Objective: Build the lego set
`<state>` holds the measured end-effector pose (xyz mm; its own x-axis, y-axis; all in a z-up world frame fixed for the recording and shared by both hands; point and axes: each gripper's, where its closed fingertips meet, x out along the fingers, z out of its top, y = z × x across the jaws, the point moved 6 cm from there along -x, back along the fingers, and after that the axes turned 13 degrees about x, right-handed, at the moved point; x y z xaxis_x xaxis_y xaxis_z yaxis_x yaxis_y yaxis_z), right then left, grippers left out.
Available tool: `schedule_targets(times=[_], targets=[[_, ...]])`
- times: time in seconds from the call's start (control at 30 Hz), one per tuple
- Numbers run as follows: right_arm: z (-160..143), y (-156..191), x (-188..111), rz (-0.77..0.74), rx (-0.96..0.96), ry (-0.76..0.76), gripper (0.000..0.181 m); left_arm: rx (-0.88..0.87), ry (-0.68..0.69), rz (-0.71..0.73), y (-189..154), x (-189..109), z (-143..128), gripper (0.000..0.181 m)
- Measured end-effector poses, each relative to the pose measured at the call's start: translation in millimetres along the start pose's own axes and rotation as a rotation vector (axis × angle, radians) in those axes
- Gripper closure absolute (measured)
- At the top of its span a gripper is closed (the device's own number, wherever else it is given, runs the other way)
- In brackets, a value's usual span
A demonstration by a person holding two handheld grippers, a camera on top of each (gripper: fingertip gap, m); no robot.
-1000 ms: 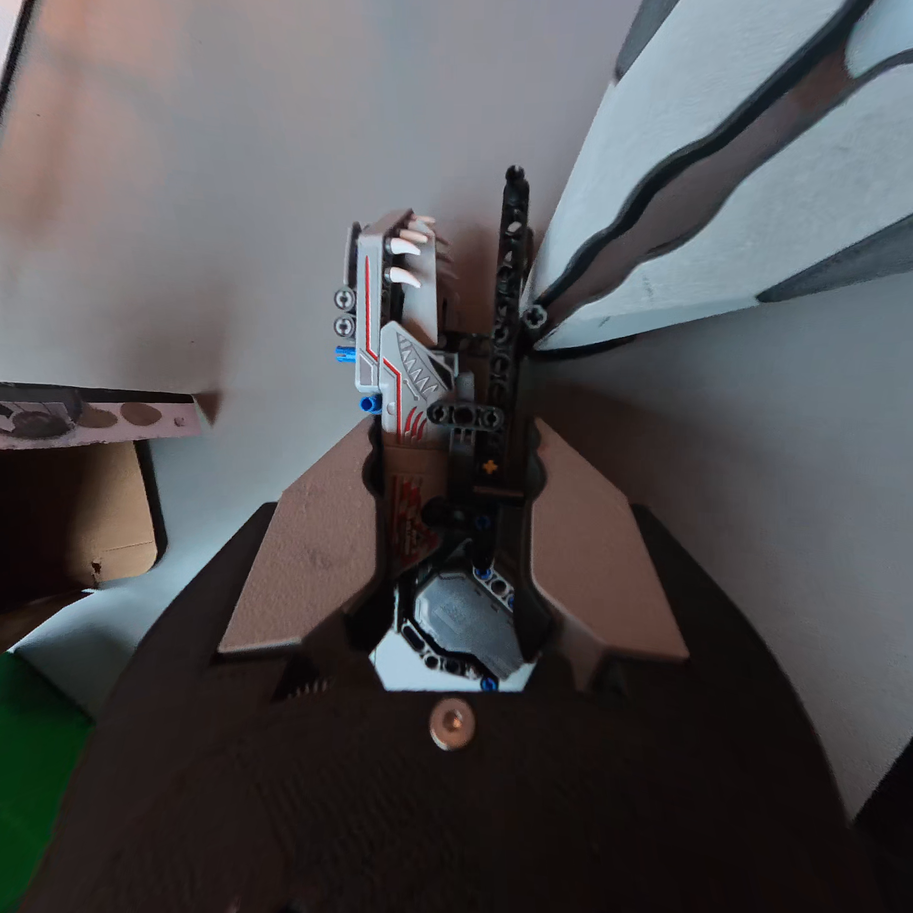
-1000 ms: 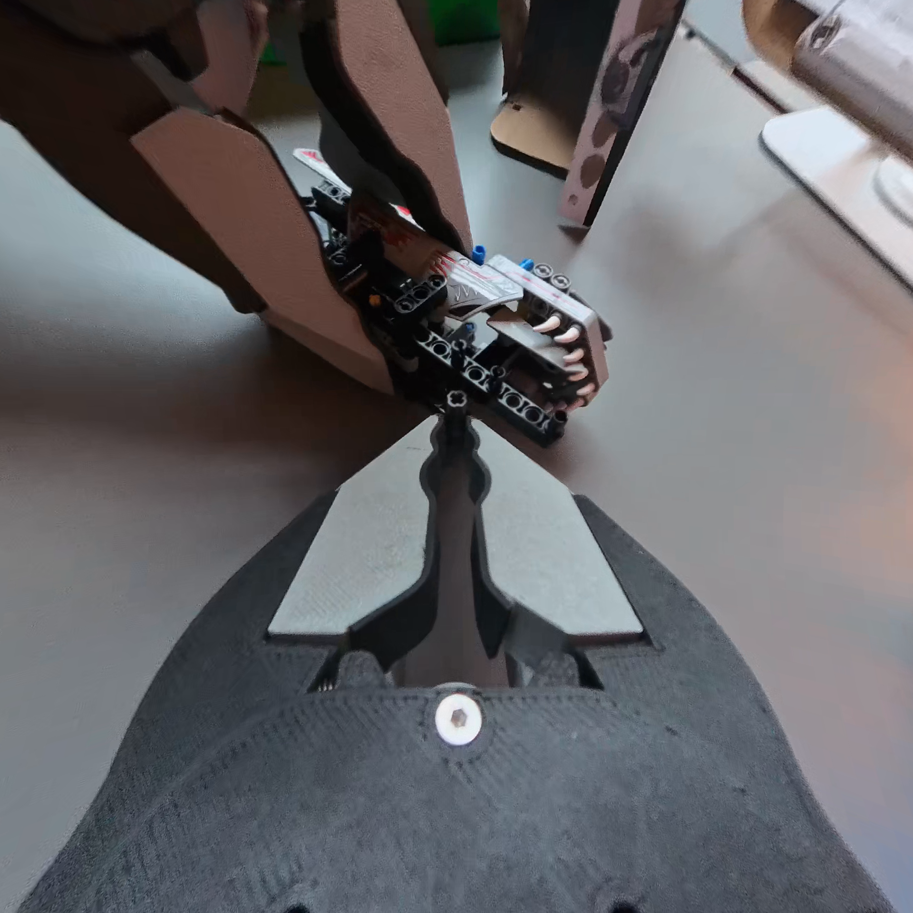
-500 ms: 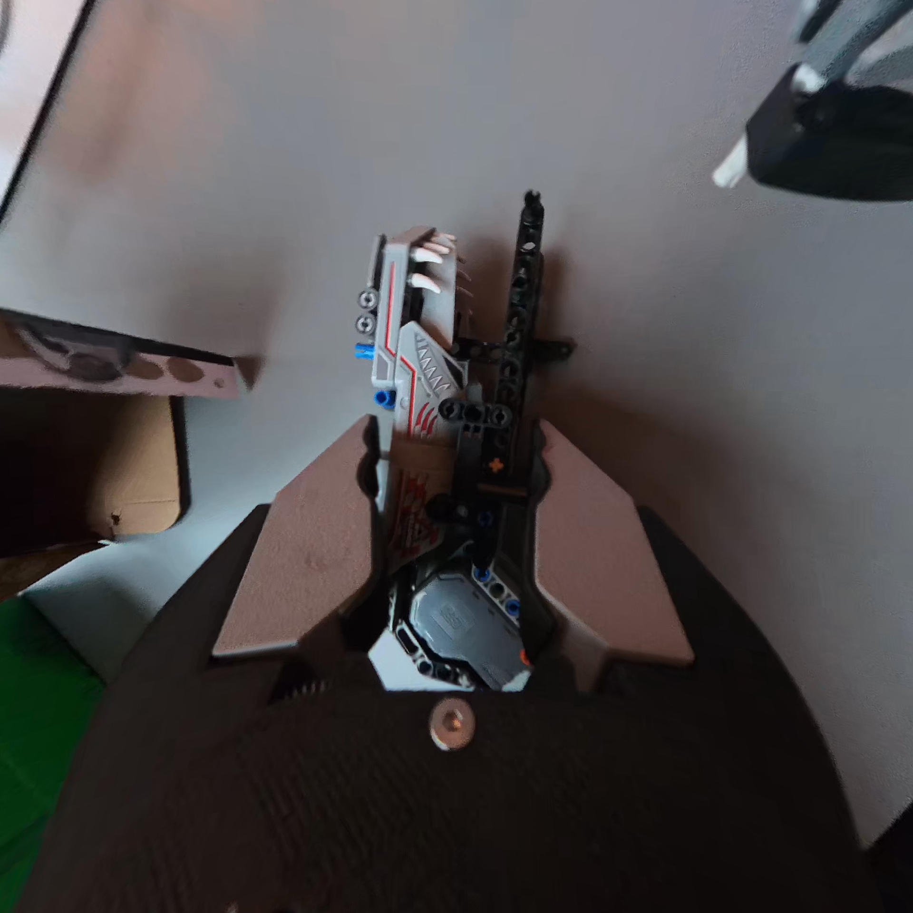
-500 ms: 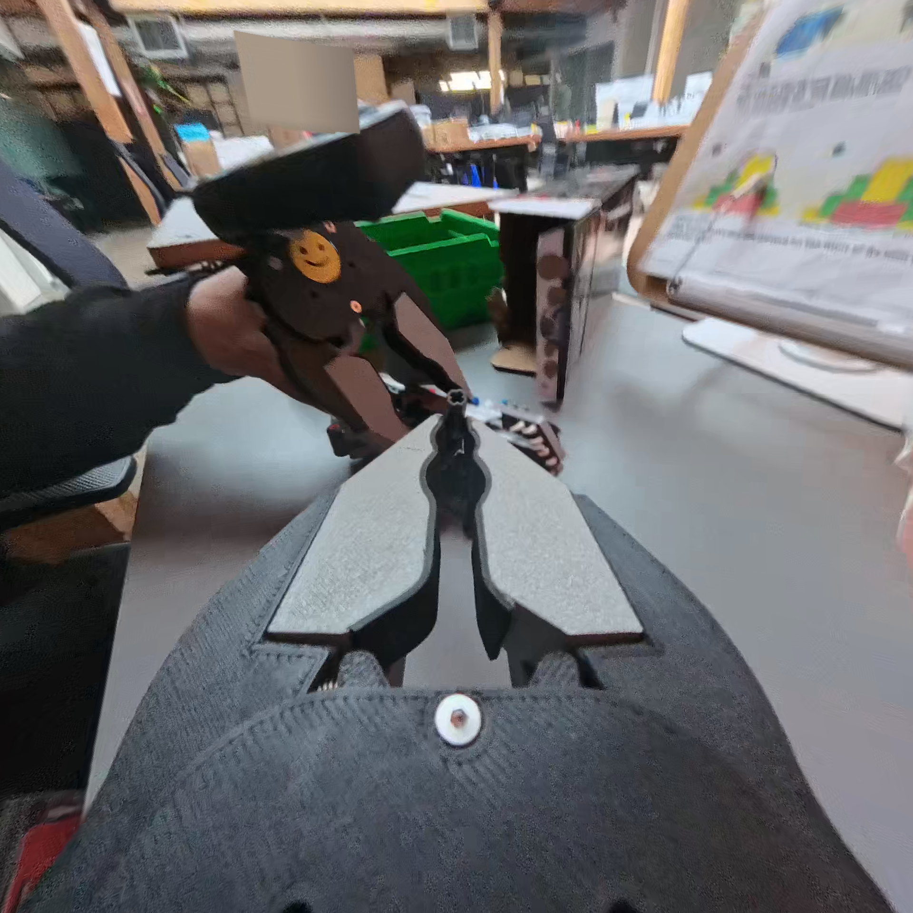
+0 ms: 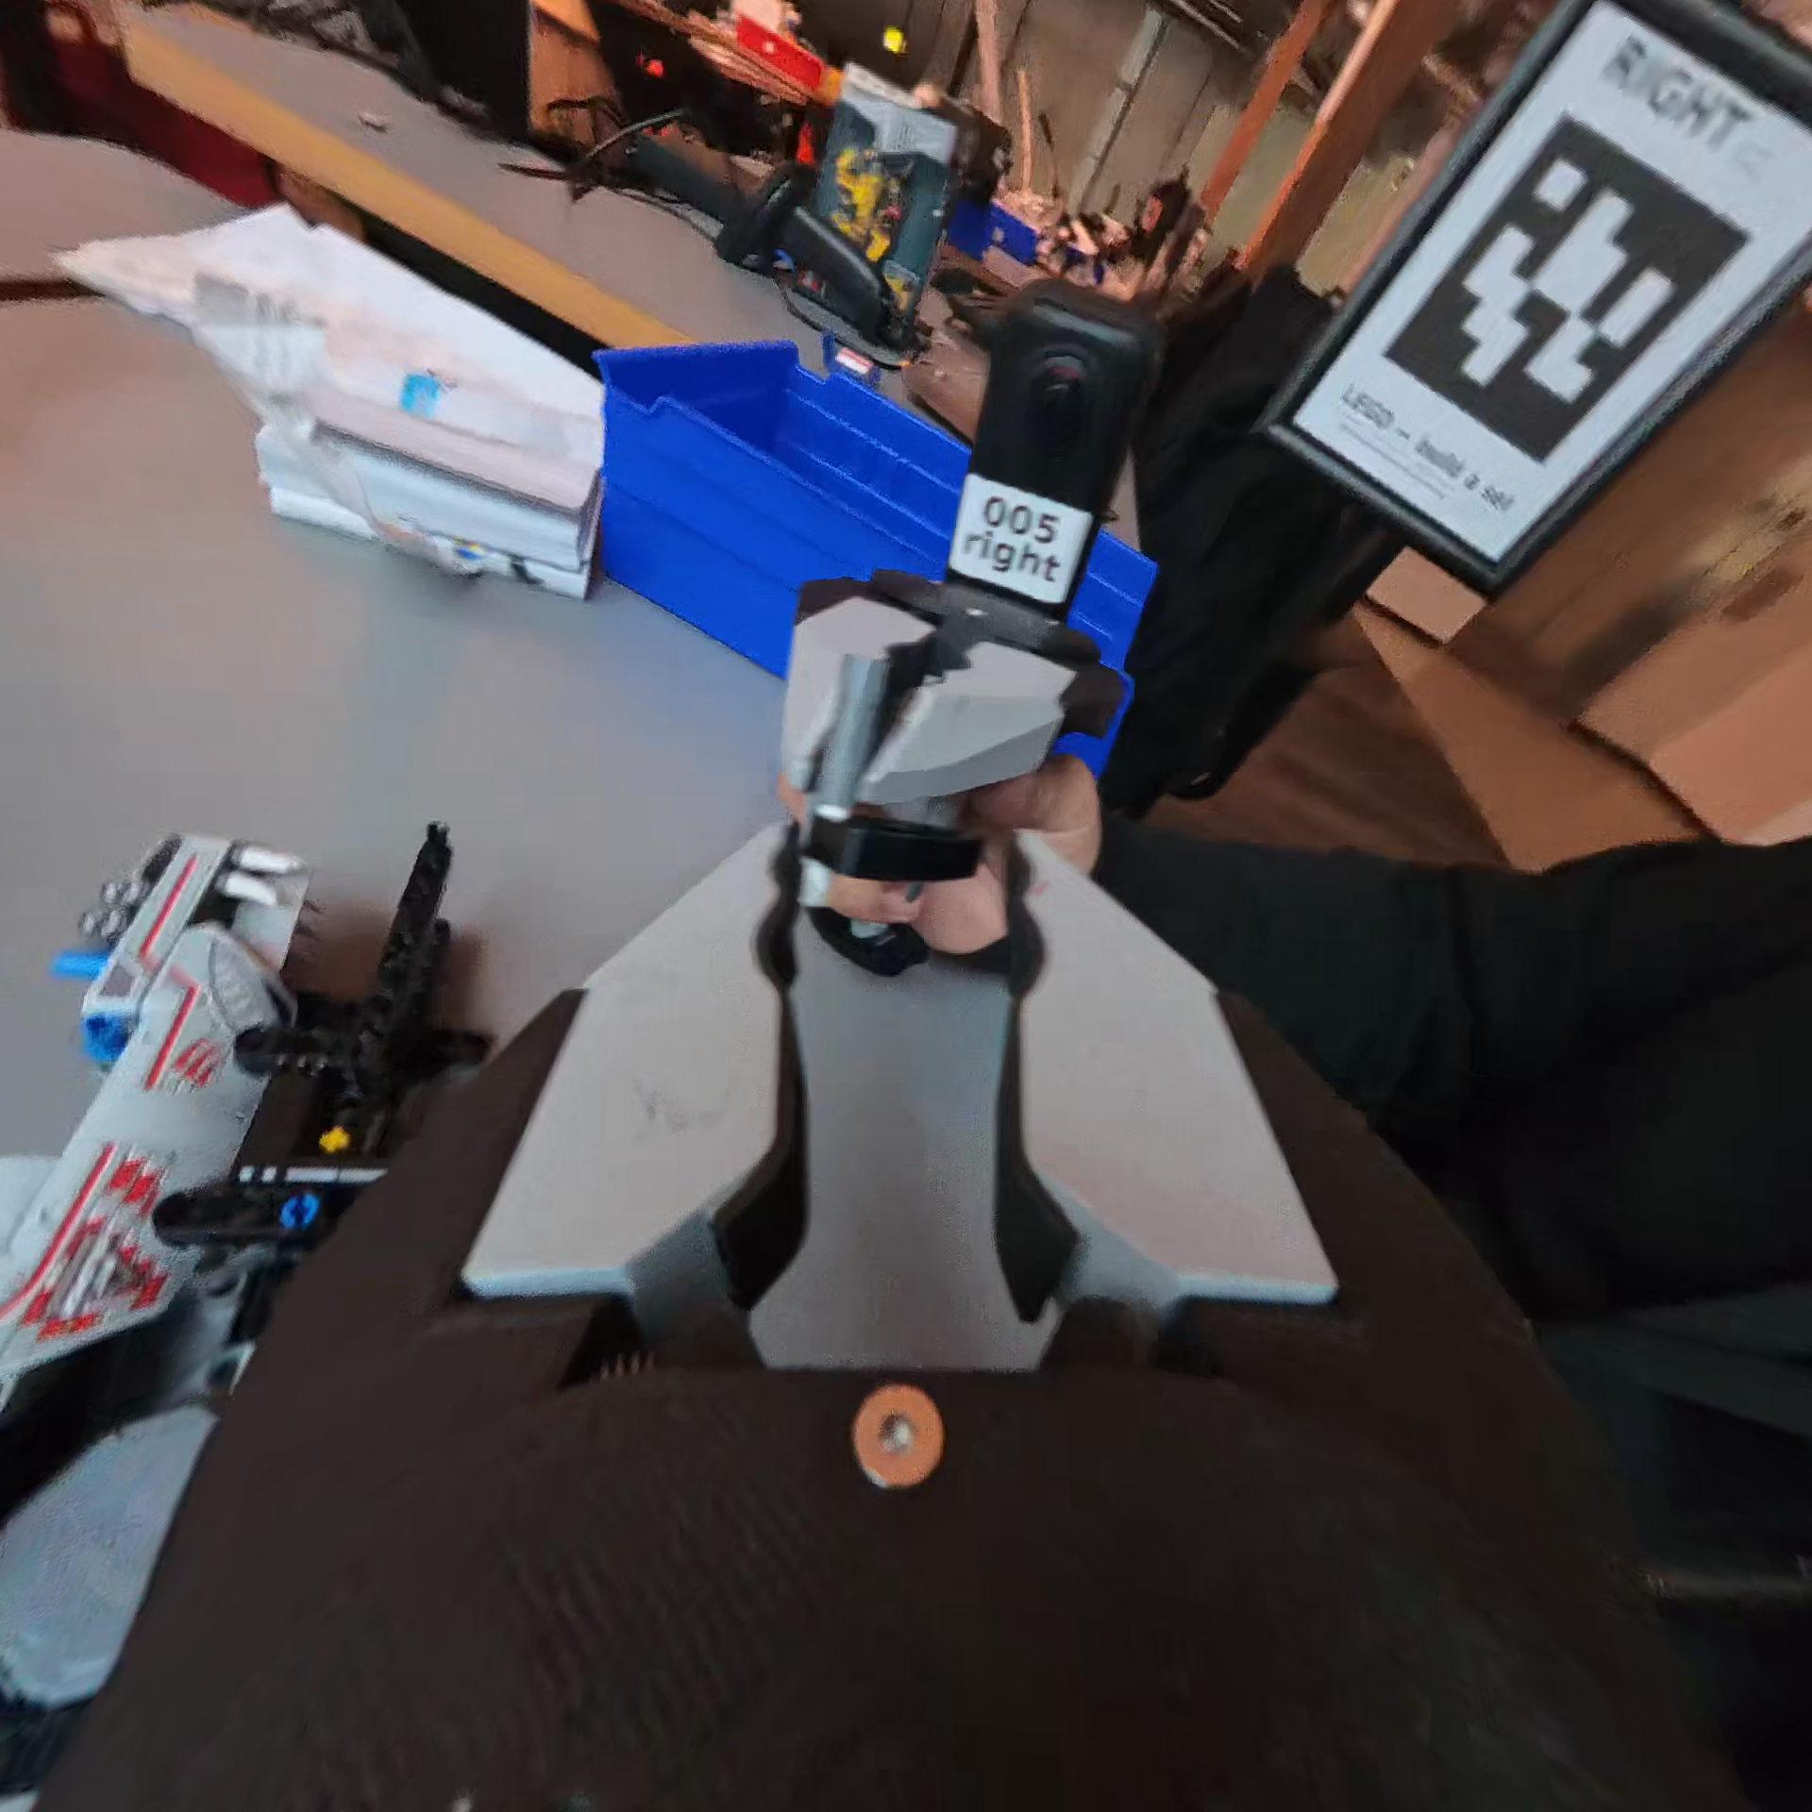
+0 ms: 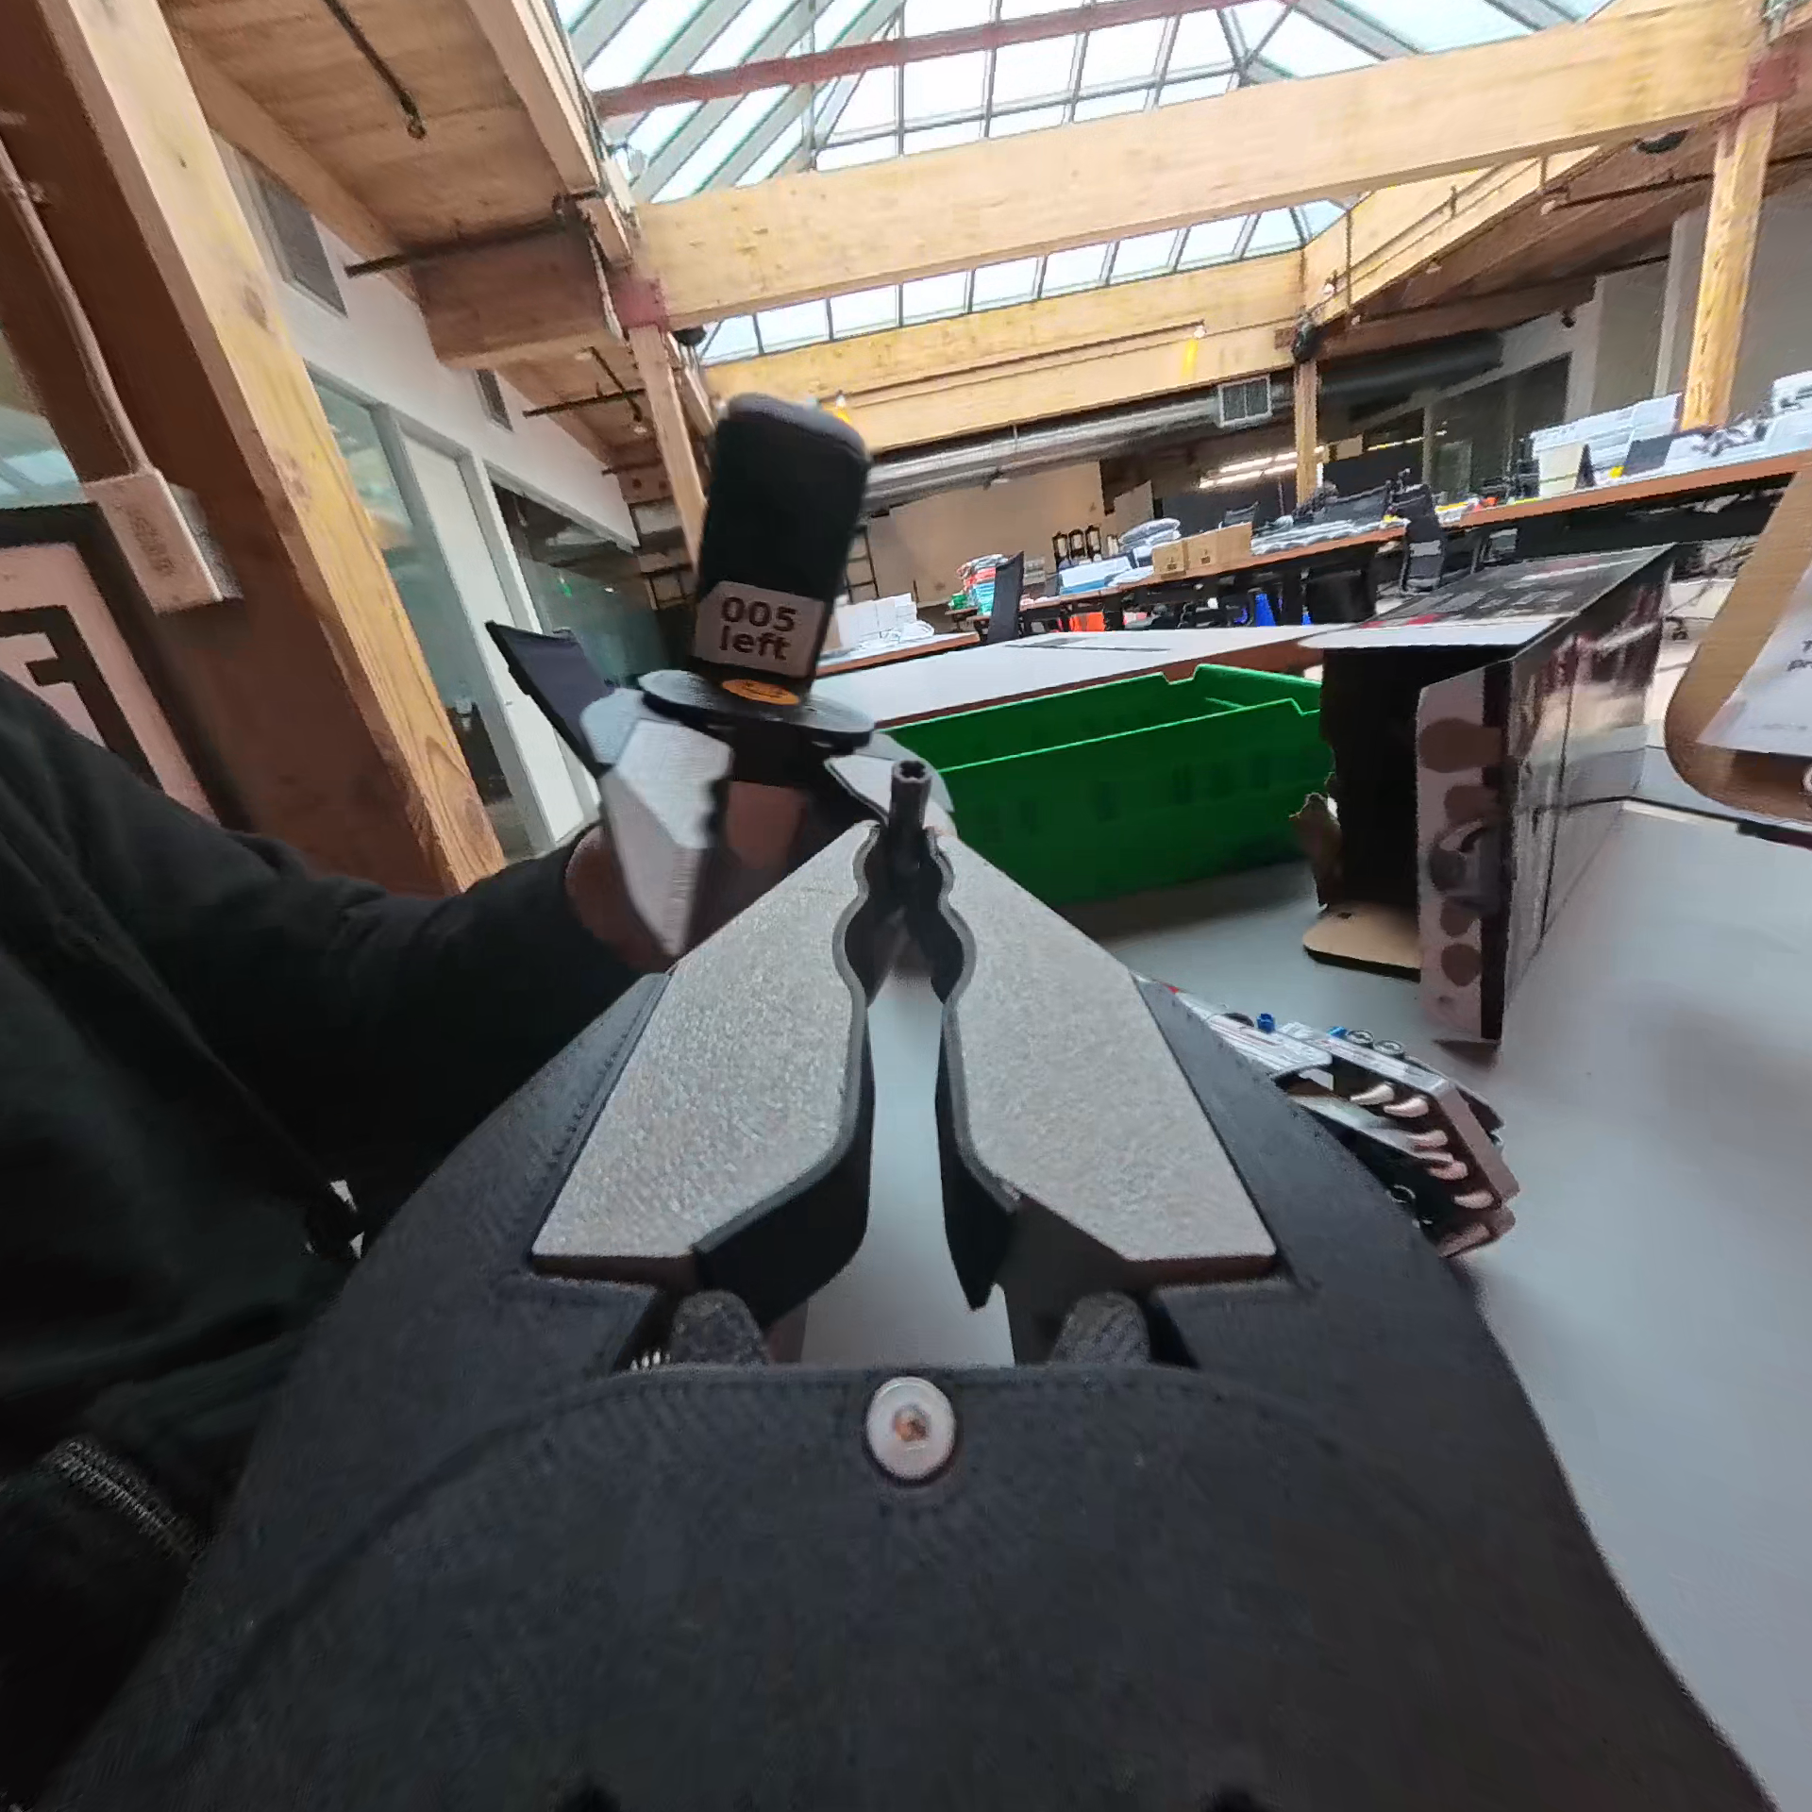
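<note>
Left hand-held gripper (image 5: pixel 897 863): jaws spread, nothing between them; raised off the surface (image 5: pixel 392 706), facing the other tool.

Right hand-held gripper (image 6: pixel 902 863): jaws nearly closed, pinching a short black axle (image 6: pixel 900 809) that stands up out of the tips at 12 o'clock. In the left wrist view this gripper (image 5: pixel 833 775) sits at 12 o'clock, just beyond the left tips.

Model (image 5: pixel 167 1059): grey, red-striped body with black beams and white teeth, lying on the surface. From the left gripper it lies at 9 o'clock, close alongside the tool's body; long axis runs roughly 7 to 1 o'clock in that view, toothed end farthest. In the right wrist view the model (image 6: pixel 1373 1108) shows at 3 o'clock, partly hidden behind the right finger, teeth pointing toward 4 o'clock.

Also present: blue bin (image 5: pixel 784 490), green bin (image 6: pixel 1108 775), open carton (image 6: pixel 1490 784).

Judgement: both grippers look about equally close to the model. The left, being empty, is the likelier to hold it; the right carries the axle for fitting.
</note>
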<state>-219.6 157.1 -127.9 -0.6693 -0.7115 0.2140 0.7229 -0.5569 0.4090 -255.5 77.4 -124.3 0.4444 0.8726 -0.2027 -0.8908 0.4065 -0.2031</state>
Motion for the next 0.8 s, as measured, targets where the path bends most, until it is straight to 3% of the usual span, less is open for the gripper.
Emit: schedule_targets(times=[0.17, 0.4, 0.43, 0.53, 0.63, 0.73, 0.8], targets=[[-5, 0, 5, 0.004, 0.006, 0.037, 0.18, -0.257, -0.142, -0.139, 7, 3, -10, 0.158], [-6, -15, 0, -0.073, 0.083, 0.036, 0.177, -0.163, -0.045, 0.069, 21, 3, -24, 0.166], [-2, -16, -3, -0.059, 0.11, 0.006, 0.168, -0.147, -0.032, 0.101, 23, 2, -24, 0.166], [1, -19, -10, -0.025, 0.18, -0.032, 0.161, -0.153, -0.044, 0.106, 23, 3, -23, 0.166], [-6, -21, -4, -0.07, 0.174, 0.031, 0.165, -0.174, -0.05, 0.11, 23, 5, -24, 0.165], [-15, -21, 6, -0.112, 0.159, 0.1, 0.145, -0.18, -0.028, 0.109, 25, 7, -29, 0.165], [-16, -22, 9, -0.109, 0.177, 0.089, 0.176, -0.175, -0.027, 0.111, 24, 9, -31, 0.165]])
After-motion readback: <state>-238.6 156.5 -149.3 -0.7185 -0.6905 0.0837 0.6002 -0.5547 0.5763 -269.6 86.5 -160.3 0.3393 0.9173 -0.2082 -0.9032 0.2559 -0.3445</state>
